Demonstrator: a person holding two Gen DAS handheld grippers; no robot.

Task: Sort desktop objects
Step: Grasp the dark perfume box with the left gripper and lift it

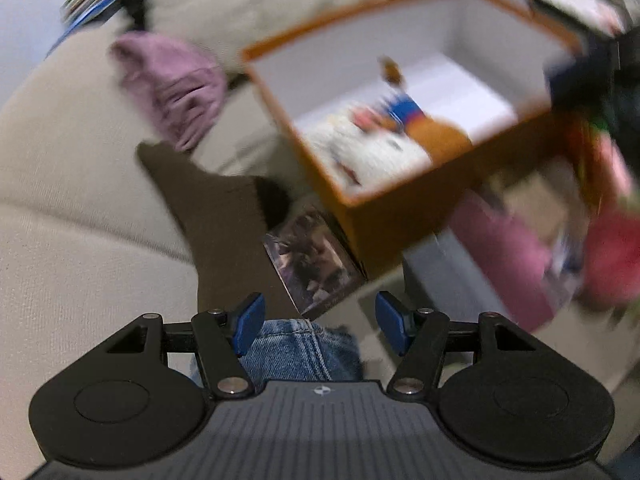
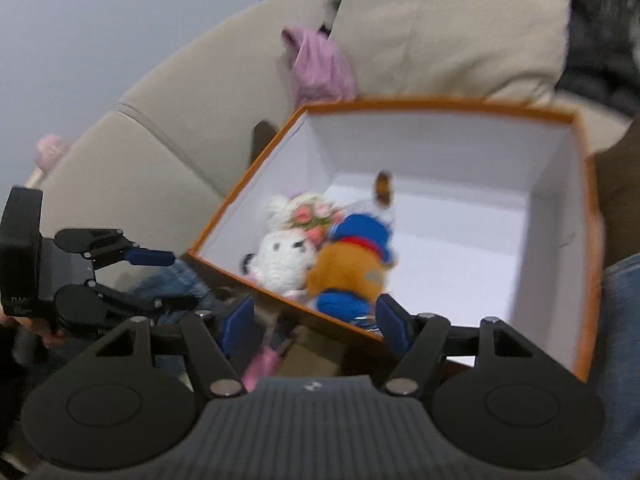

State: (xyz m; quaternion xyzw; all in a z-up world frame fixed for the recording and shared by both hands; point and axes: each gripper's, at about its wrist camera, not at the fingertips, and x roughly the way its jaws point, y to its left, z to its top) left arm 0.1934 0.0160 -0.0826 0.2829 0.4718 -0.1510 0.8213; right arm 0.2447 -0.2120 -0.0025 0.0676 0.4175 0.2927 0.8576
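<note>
An orange box (image 2: 440, 105) with white inside stands on a beige sofa; it also shows in the left wrist view (image 1: 400, 224). In it lie a white crochet cat (image 2: 286, 258) with a flower crown and an orange-and-blue plush toy (image 2: 352, 264), both blurred in the left wrist view (image 1: 416, 128). My right gripper (image 2: 316, 326) is open and empty, just above the box's near rim. My left gripper (image 1: 320, 326) is open and empty, left of the box; it also shows in the right wrist view (image 2: 160, 280). A shiny card packet (image 1: 310, 258) lies ahead of it.
A purple cloth (image 1: 176, 88) and a brown cloth (image 1: 224, 220) lie on the sofa (image 1: 72, 200). A large beige cushion (image 2: 452, 24) stands behind the box. Pink items (image 1: 608, 248) lie blurred at right. Blue denim (image 1: 300, 352) is under my left gripper.
</note>
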